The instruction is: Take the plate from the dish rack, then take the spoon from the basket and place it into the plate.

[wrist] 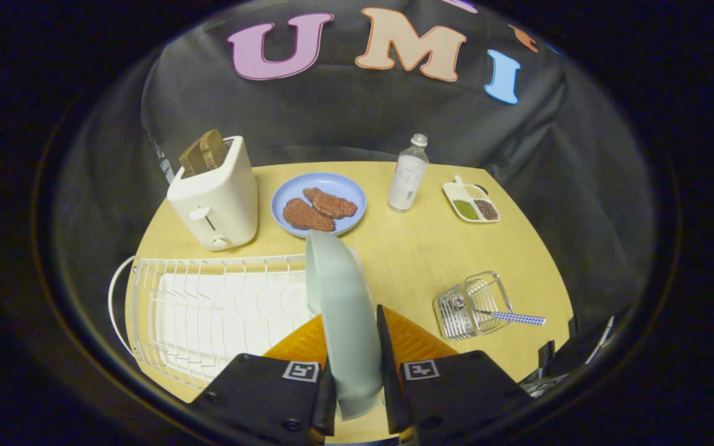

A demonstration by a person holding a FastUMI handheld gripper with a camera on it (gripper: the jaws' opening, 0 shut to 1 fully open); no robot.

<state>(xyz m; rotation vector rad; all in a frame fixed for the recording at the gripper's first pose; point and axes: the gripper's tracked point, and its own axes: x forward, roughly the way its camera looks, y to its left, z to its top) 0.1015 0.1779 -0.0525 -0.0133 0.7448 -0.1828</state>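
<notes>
A pale green plate [344, 310] stands on edge between my fingers, held above the right end of the white wire dish rack [208, 310]. My gripper [354, 347] is shut on the plate, one finger pressing each face. To the right of the fingers, a small wire basket [471, 306] lies on the wooden table, with a spoon [506, 316] in it; the spoon's blue patterned handle sticks out toward the table's right edge.
Beyond the rack stands a white toaster [215, 198] with bread slices. A blue plate [318, 204] with two meat patties, a plastic bottle [408, 176] and a small divided dish of beans [471, 201] sit at the table's far side. Bare tabletop [419, 260] lies between rack and basket.
</notes>
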